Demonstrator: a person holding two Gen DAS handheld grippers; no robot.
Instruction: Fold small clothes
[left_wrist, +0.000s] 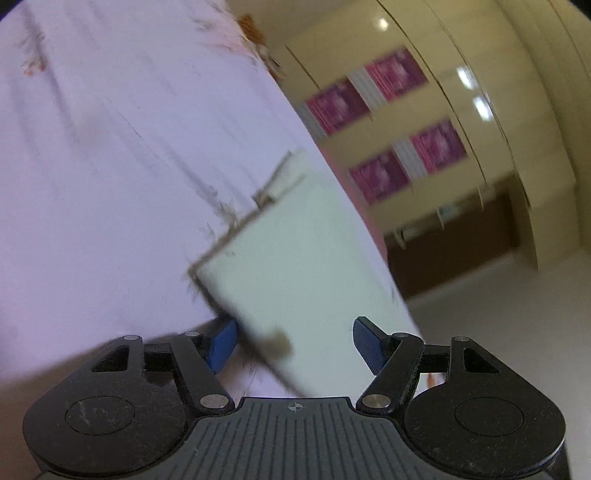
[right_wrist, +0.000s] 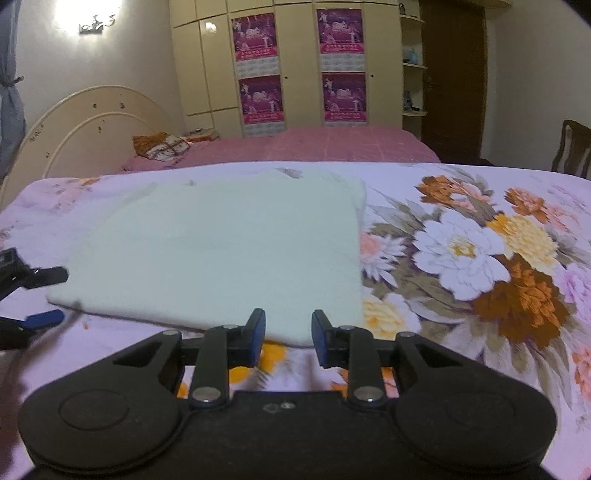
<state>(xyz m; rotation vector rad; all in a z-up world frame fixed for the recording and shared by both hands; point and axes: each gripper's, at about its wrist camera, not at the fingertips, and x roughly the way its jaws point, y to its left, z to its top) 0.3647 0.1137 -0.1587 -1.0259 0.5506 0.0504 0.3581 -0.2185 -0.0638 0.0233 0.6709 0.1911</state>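
Right gripper (right_wrist: 288, 332): jaws narrowly apart, empty, above the cloth's (right_wrist: 229, 251) near edge. Left gripper (left_wrist: 293, 343): jaws wide, empty, straddling the cloth's left corner. Step: start of a fold. Next, each gripper likely must pinch its edge.

Two wrist views, low over a floral-sheeted bed (right_wrist: 480, 258)

The right wrist view looks level toward 12 o'clock across the pale green folded cloth (right_wrist: 229, 251); the left wrist view, rolled and blurred, sits close over the same cloth (left_wrist: 295, 266), cream wardrobe (left_wrist: 424, 110) at 2 o'clock.
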